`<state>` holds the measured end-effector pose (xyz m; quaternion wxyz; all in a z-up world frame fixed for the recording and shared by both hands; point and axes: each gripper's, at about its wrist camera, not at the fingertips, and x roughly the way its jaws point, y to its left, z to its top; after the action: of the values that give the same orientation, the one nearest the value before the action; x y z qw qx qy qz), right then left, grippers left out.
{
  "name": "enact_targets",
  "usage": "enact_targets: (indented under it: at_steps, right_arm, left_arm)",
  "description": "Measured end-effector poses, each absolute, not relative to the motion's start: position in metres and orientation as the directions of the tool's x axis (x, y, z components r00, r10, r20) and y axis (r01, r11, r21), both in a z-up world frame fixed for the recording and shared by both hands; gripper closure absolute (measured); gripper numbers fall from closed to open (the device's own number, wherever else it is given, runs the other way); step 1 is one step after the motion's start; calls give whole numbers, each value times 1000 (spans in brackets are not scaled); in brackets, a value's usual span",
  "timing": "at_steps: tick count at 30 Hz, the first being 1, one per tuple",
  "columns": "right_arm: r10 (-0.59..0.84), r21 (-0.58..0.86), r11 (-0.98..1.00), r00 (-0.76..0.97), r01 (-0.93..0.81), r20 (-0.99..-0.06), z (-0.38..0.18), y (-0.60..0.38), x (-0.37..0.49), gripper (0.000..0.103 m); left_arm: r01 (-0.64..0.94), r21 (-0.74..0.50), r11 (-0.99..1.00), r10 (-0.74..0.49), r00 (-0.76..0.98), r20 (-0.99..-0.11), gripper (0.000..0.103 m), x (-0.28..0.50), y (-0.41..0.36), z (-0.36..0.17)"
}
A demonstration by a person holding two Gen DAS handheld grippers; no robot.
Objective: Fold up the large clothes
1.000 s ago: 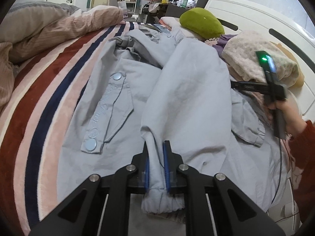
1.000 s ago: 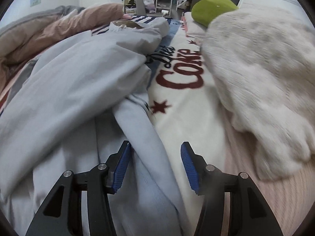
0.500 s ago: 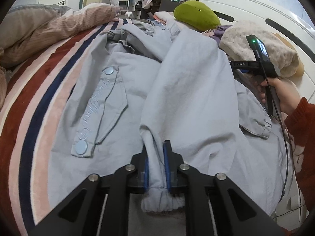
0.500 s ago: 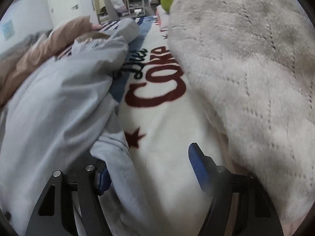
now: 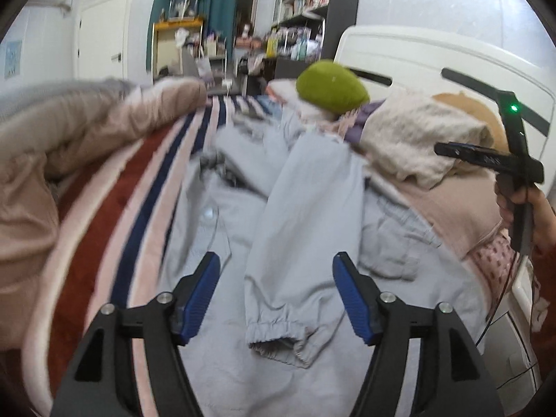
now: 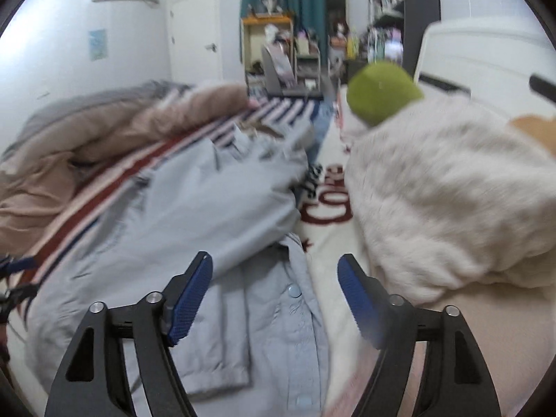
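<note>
A large light grey-blue jacket (image 5: pixel 305 208) lies spread on the striped bed. One sleeve is folded across its body, and the elastic cuff (image 5: pixel 278 338) lies flat near me. My left gripper (image 5: pixel 276 299) is open and empty, raised above the cuff. My right gripper (image 6: pixel 274 299) is open and empty, raised above the jacket's right edge with its snap buttons (image 6: pixel 295 290). The jacket also shows in the right wrist view (image 6: pixel 194 215). The right gripper's handle and the hand on it show in the left wrist view (image 5: pixel 514 173).
A striped red, navy and pink blanket (image 5: pixel 114 208) covers the bed. A fluffy cream blanket (image 6: pixel 448 187) and a green cushion (image 5: pixel 330 90) sit at the right by the white headboard (image 5: pixel 434 55). A beige duvet (image 5: pixel 69 128) is bunched at the left.
My left gripper has opened and let go of the sleeve cuff, then lifted away. My right gripper has also pulled up and back from the jacket's edge, staying open.
</note>
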<state>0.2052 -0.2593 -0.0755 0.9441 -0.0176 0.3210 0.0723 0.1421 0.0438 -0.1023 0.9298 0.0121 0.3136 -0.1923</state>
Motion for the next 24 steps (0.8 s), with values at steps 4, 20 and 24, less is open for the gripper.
enact_targets:
  at_steps: [4, 20, 24]
  right_arm:
    - [157, 40, 986, 806, -164, -570, -42, -255, 160, 30]
    - [206, 31, 975, 836, -221, -508, -25, -244, 7, 18]
    - [196, 99, 980, 788, -170, -584, -85, -261, -9, 18]
  left_arm:
    - [376, -61, 925, -346, 761, -549, 27, 122, 44, -67]
    - [334, -46, 941, -301, 771, -561, 9, 19, 93, -68]
    - [291, -123, 949, -301, 713, -634, 10, 25, 107, -120]
